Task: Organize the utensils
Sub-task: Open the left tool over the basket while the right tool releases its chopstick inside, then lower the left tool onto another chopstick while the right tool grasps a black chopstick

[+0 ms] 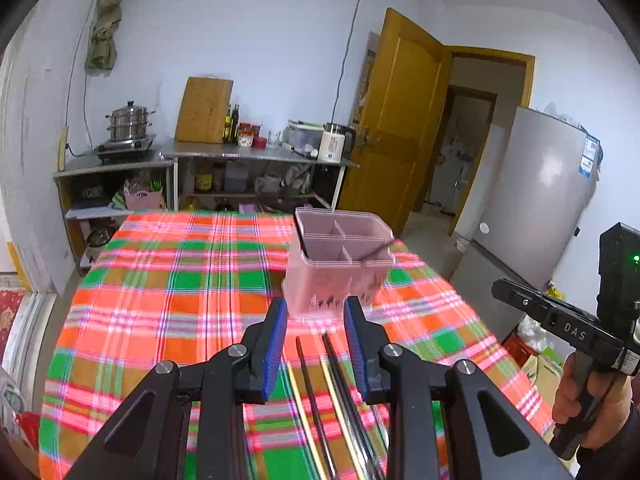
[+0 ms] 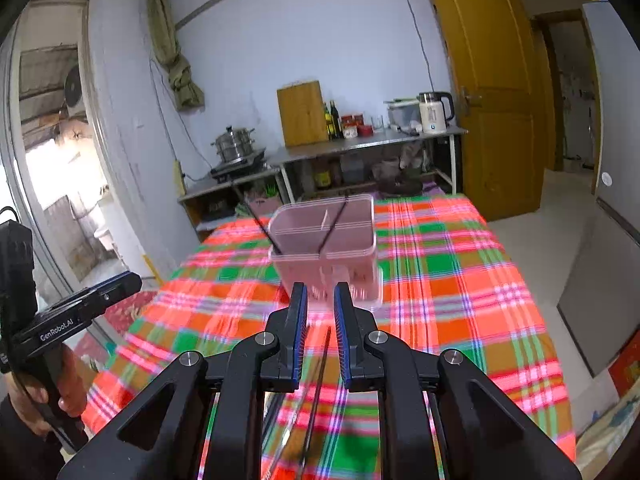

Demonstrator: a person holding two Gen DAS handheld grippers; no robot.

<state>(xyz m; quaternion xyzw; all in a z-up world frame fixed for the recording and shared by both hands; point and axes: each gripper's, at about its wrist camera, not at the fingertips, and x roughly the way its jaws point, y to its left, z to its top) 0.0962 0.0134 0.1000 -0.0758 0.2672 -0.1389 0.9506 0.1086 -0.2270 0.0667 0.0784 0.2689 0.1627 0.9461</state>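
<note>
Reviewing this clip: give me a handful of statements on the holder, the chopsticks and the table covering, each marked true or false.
1. The pink utensil holder stands upright on the plaid tablecloth. True.
2. The holder is one undivided bin. False: partitions split it into compartments.
3. Dark chopsticks already lean inside the holder. True.
4. No chopsticks remain on the cloth. False: several loose chopsticks lie below the left gripper.
5. The right gripper clamps the holder's rim. False: it is short of the holder, nothing between its fingers.
</note>
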